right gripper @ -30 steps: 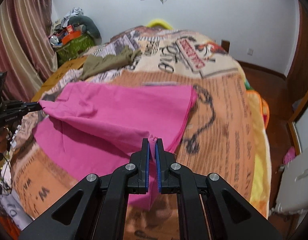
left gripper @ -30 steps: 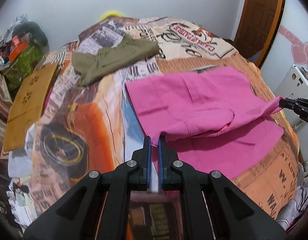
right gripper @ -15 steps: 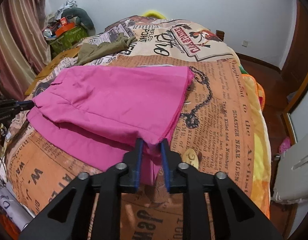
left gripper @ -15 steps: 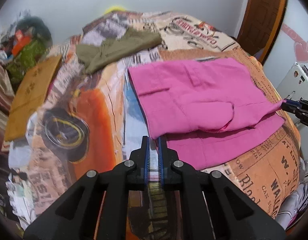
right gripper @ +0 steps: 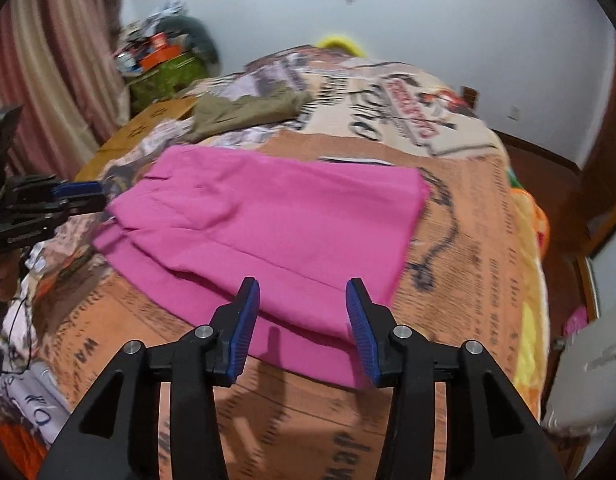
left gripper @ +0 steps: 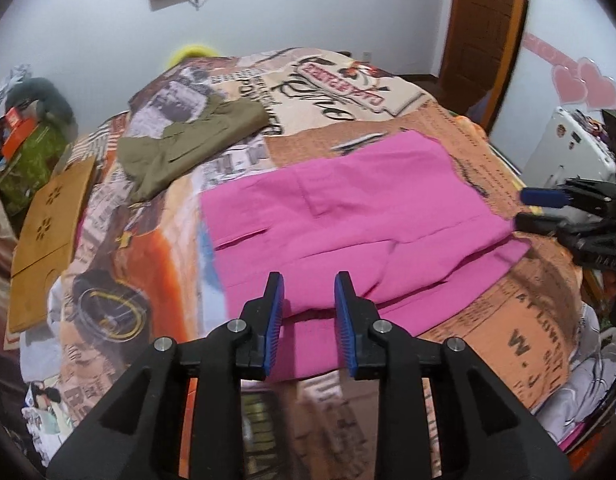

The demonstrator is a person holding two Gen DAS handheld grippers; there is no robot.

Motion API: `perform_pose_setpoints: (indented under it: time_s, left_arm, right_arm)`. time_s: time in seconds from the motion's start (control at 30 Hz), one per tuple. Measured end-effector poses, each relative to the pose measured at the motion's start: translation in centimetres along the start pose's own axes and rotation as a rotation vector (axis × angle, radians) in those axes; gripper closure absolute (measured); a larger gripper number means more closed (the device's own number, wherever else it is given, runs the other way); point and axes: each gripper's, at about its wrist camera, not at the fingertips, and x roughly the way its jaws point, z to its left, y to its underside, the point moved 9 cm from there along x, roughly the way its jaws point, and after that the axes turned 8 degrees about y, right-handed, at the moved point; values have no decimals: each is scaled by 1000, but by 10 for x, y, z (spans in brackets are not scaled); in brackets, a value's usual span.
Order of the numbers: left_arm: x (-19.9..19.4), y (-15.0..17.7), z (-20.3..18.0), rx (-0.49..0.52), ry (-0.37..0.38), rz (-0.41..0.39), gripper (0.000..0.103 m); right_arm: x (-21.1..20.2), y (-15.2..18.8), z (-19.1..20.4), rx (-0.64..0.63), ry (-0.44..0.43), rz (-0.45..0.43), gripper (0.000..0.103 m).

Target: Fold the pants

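Note:
Pink pants (left gripper: 348, 216) lie folded over on the bed, the upper layer set back a little from the lower layer's near edge; they also show in the right wrist view (right gripper: 276, 220). My left gripper (left gripper: 309, 292) is open and empty just above the near left corner of the pants. My right gripper (right gripper: 302, 296) is open and empty above the near right corner. Each gripper shows in the other's view, the right one (left gripper: 526, 208) at the pants' right end, the left one (right gripper: 96, 196) at their left end.
Olive-green pants (left gripper: 188, 140) lie further back on the printed bedspread (left gripper: 520, 320). A brown perforated board (left gripper: 48, 232) lies on the bed's left side. Clutter (left gripper: 24, 140) is piled at the far left. A white appliance (left gripper: 572, 148) and a door (left gripper: 484, 32) are on the right.
Both grippers let go of the pink pants and opened. The lifted fold has dropped flat onto the lower layer. Both grippers drew back a little toward the near edge.

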Motion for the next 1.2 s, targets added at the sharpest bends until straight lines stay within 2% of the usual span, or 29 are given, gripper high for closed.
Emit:
perform_pose_setpoints:
  time_s: [0.2, 0.4, 0.53, 0.63, 0.67, 0.73, 0.77, 0.83, 0.97, 1.0, 1.03, 1.07, 1.13, 1.2]
  left_arm:
    - [15, -3, -20, 27, 48, 36, 76]
    - [27, 0, -30, 30, 79, 68, 75]
    - [35, 3, -40, 49, 102, 87, 65]
    - [38, 4, -47, 68, 117, 97, 62]
    - [39, 4, -50, 74, 123, 100, 62]
    - [43, 5, -54, 93, 129, 109, 59]
    - [44, 5, -55, 104, 126, 111, 58]
    - [48, 5, -56, 136, 102, 109, 58]
    - [57, 4, -51, 173, 25, 109, 58]
    - [59, 3, -48, 171, 9, 103, 63]
    - [60, 1, -46, 171, 3, 96, 77]
    - [60, 0, -45, 174, -1, 90, 83]
    - [59, -3, -43, 168, 7, 78, 91]
    - [57, -4, -43, 161, 23, 67, 94]
  right_arm:
    - [17, 1, 43, -117, -60, 20, 62]
    - [36, 6, 55, -155, -69, 61, 62]
    - [46, 10, 59, -181, -76, 75, 62]
    - [48, 7, 59, -176, -83, 63, 63]
    - [49, 6, 57, -164, -83, 58, 65]
    - [53, 3, 55, -138, -93, 61, 84]
    - [53, 2, 54, -121, -102, 61, 87]
    - [51, -1, 53, -100, -110, 42, 92]
    - [44, -5, 55, -90, -120, 12, 95]
    - [42, -6, 55, -86, -124, 8, 95]
    - [40, -8, 54, -82, -125, 0, 95]
    - [38, -9, 53, -78, -128, -5, 95]
    - [35, -11, 52, -70, -133, -11, 95]
    - [33, -12, 51, -70, -128, -14, 96]
